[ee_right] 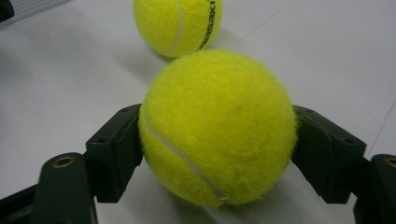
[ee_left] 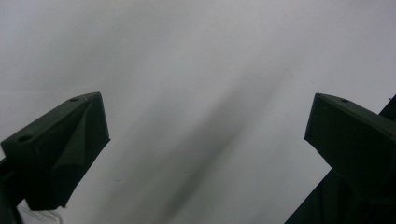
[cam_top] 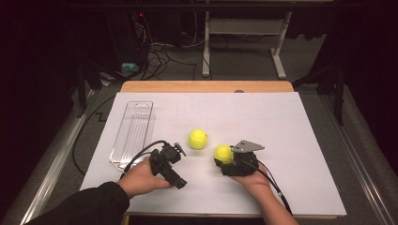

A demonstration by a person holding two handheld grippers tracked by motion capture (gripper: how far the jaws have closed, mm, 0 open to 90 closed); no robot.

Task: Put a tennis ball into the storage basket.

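Tennis ball sits between the two jaws of the right gripper, which press on its left and right sides, so this gripper is closed on it and holding it low, at or just above the white sheet on the desk. A second tennis ball lies free on the sheet, just ahead and to the left of the held one, near but not touching it. The clear plastic tray lies well to the left, with its long axis running away from the person, and the left gripper is between it and the balls. That left gripper has its jaws wide apart and holds nothing; its own view shows bare sheet between them. I judge that the next move is to carry the held ball leftward, past the free ball, to the tray.
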